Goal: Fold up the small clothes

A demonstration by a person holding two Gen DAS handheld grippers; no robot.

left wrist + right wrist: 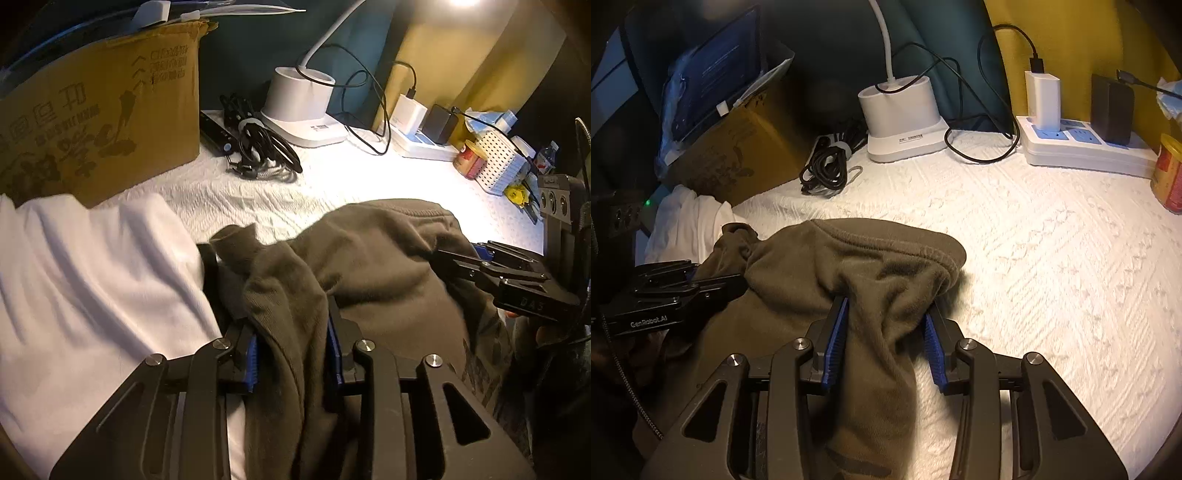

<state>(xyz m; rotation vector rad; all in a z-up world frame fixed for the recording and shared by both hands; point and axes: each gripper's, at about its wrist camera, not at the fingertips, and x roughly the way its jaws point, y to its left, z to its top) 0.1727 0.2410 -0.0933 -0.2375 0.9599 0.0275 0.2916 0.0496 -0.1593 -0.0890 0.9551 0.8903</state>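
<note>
My left gripper (291,332) and right gripper (886,332) at one garment (849,266), an olive-brown knit with a fleecy nap, lying bunched on the white textured desk (1052,266) cover. Its stitched, ribbed hem curves along the far edge, and the cloth is heaped in soft folds rather than flat; a dark printed patch shows on the near part in both views. One fold runs between the blue pads (836,343) of my right gripper: the left pad touches the cloth, the right pad stands clear of it, so this gripper is released. In the left wrist view a thick fold passes between my left gripper's pads (252,354), which stand apart on either side; whether they still press it I cannot tell. A white cloth (92,280) lies just beside the garment on its left, touching it, in front of a cardboard box (99,122). A lamp base (901,118) and power strip (1086,147) stand at the far edge.
</note>
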